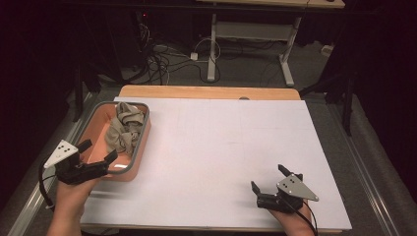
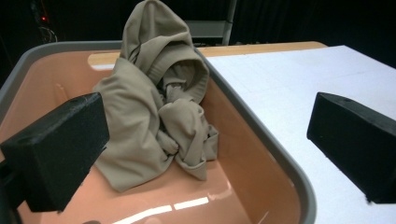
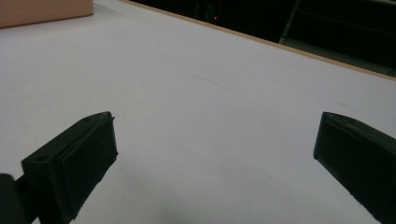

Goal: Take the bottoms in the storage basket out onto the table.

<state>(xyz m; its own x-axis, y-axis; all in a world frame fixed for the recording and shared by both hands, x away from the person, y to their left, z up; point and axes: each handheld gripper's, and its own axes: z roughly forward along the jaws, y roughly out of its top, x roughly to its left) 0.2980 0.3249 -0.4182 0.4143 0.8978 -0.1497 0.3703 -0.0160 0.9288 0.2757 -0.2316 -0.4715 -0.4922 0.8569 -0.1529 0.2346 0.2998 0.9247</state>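
Plainly the risk sits with the left gripper (image 1: pixel 96 153): its jaws are spread wide and straddle the near right wall of the bin (image 2: pixel 261 135), one inside and one outside over the table (image 1: pixel 221 147), so closing or pushing forward from here would likely pinch or shove the rim instead of catching the cloth (image 2: pixel 154 107). That cloth lies bunched ahead of the inner jaw, toward the bin's far end (apart from both jaws). Well off to the side, the right gripper (image 1: pixel 268 179) rests spread and empty on the table.
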